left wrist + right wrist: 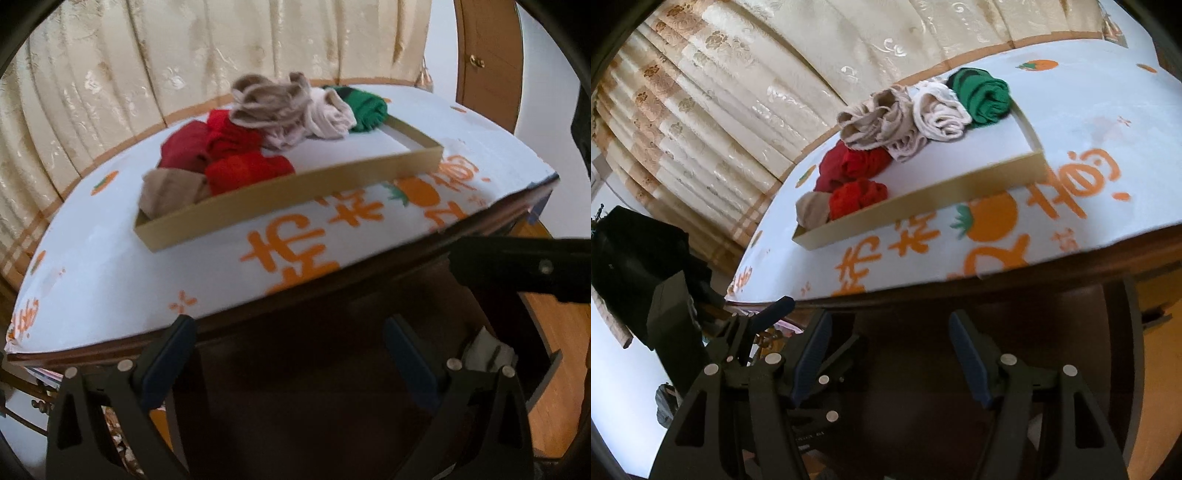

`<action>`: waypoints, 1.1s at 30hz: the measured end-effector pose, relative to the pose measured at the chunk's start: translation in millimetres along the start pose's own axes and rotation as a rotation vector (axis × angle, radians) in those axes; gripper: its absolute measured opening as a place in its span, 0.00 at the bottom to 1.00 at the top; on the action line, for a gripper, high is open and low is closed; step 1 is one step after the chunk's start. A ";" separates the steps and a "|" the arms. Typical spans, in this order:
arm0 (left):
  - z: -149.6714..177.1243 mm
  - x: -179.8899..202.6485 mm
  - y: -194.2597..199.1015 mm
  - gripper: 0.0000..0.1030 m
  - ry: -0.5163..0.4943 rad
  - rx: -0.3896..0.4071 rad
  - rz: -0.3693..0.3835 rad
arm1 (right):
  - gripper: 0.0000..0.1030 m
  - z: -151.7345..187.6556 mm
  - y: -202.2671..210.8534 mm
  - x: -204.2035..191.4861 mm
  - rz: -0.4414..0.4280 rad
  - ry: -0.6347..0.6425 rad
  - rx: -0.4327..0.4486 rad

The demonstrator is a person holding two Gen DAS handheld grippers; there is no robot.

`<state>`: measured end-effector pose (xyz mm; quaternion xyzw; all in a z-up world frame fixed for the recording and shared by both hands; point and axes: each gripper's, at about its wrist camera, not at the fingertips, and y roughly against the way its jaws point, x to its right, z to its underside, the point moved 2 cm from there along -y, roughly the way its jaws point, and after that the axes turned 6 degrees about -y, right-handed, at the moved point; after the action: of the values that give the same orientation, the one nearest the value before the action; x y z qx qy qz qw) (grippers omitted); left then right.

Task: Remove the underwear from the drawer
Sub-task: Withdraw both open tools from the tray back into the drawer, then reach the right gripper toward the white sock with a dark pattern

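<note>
Spread over the bench (369, 284): a white cloth printed with orange fruit and orange characters (110, 258). Near the middle of the bench top, set askew to the front edge: a shallow tan cardboard tray with low walls (295, 188), white inside.

Heaped along the tray's far side and its left end: the rolled underwear, seven bundles, each pressed against the next.
- At the far right corner, a deep green roll (367, 107), wound tight.
- Next to it, a cream roll with ribbed edging (328, 114).
- Then a taupe bundle with loose, frilled trim (266, 99), the tallest of the heap.
- Left of that, a bright red roll (236, 134) and a dark red one (184, 146).
- Toward the front wall, a second bright red roll (247, 171).
- In the left front corner, a beige roll (170, 188), lying against the wall.

Bare white floor across the tray's right half.

Behind the bench, a pleated cream curtain with a woven floral pattern (110, 74).

Left tongs (290, 350): apart, nothing between the blue pads, held in front of the bench's dark wooden front, below the front edge. Right tongs (890, 347): likewise apart and empty, before the same dark front, well short of the tray.
</note>
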<state>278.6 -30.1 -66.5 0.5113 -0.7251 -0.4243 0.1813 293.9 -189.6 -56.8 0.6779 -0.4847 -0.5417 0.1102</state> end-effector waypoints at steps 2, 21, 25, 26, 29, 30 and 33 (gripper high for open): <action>2.6 1.6 -1.7 1.00 -0.004 -0.014 0.009 | 0.67 5.2 5.3 4.5 0.002 -0.002 -0.010; 36.8 36.5 -28.9 1.00 0.016 -0.215 0.315 | 0.66 50.8 80.6 51.9 0.374 0.214 -0.065; 43.7 50.6 -37.9 0.99 -0.060 -0.267 0.291 | 0.66 61.4 55.5 62.1 0.405 0.250 -0.090; 45.7 54.2 -40.8 0.99 -0.082 -0.282 0.288 | 0.66 62.9 51.4 65.2 0.403 0.249 -0.102; 51.5 64.2 -46.7 0.98 -0.118 -0.312 0.288 | 0.66 67.0 41.6 76.1 0.395 0.233 -0.137; 53.1 66.7 -48.1 0.98 -0.122 -0.319 0.298 | 0.66 67.1 41.0 79.5 0.397 0.226 -0.141; 54.7 73.8 -51.8 0.98 -0.130 -0.330 0.314 | 0.66 66.9 40.8 89.2 0.386 0.195 -0.152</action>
<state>240.6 -78.7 -151.9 0.3272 -0.7267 -0.5357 0.2791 210.6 -254.4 -111.3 0.6115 -0.5500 -0.4776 0.3089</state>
